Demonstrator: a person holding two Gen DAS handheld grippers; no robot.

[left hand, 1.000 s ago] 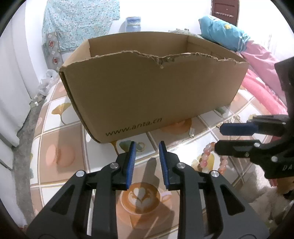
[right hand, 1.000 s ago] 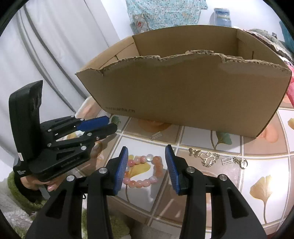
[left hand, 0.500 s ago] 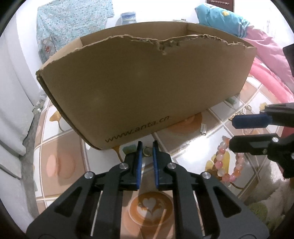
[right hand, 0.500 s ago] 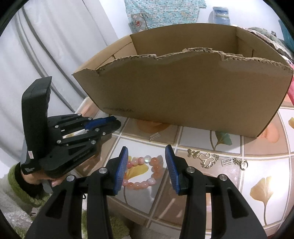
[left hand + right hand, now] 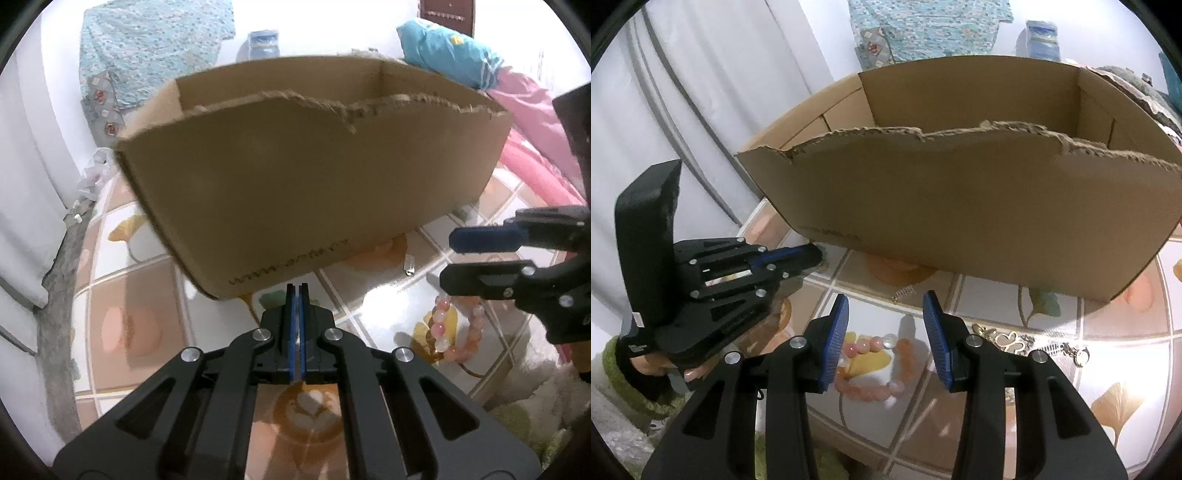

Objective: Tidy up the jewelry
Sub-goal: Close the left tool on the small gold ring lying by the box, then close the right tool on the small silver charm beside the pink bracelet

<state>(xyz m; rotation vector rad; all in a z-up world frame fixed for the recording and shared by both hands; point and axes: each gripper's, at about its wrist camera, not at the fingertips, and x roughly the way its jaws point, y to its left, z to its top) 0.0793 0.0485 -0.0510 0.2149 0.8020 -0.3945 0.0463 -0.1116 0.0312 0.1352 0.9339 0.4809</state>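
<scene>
A tall torn-edged cardboard box (image 5: 979,199) walls off the back of the tiled desk (image 5: 1123,332), leaving a front strip where the pink bead bracelet (image 5: 871,369) lies beneath the right gripper (image 5: 886,339), jaws released, beside silver charms (image 5: 1012,338), while the left gripper (image 5: 297,291), just clenched empty, hovers nearby.

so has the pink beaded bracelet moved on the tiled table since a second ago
No. The pink beaded bracelet still lies around the same yellow leaf print, in front of the brown cardboard box, below the open right gripper.
</scene>
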